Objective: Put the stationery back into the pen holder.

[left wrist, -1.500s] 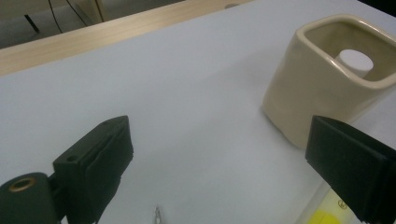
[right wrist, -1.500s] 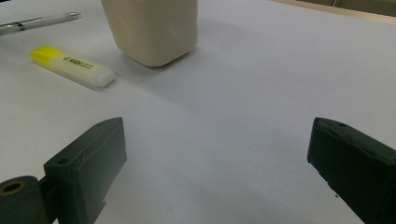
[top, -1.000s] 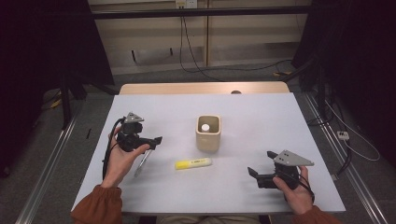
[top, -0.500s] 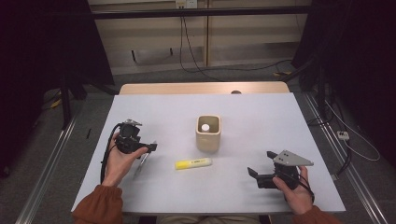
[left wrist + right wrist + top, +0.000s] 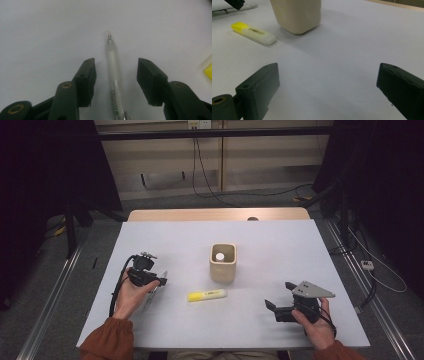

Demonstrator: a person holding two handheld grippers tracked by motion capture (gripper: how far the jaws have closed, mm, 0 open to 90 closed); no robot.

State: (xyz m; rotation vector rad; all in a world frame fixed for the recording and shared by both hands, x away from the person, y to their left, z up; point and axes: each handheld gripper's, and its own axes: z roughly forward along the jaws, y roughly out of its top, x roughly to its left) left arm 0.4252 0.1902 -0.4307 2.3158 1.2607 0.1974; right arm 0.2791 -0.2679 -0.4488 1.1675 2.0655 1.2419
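Note:
A clear pen (image 5: 113, 70) lies flat on the white table (image 5: 280, 245), its tip pointing away in the left gripper view. My left gripper (image 5: 116, 61) hangs low over it with one jaw on each side. The jaws have just been closing, and a gap remains on both sides of the barrel, so the gripper is open. In the high view the left gripper (image 5: 159, 281) is at the table's left, above the pen (image 5: 149, 299). My right gripper (image 5: 279, 295) rests near the front right, wide open and holding nothing.
A yellow highlighter (image 5: 206, 295) lies in the middle of the table, in front of a cream cup (image 5: 222, 267) with a white-capped item (image 5: 219, 255) inside. The right gripper view has the highlighter (image 5: 253, 32) and the cup (image 5: 297, 15) ahead of my jaws.
My left gripper has sunk toward the table and its jaws have narrowed around the pen. The right gripper has stayed where it was.

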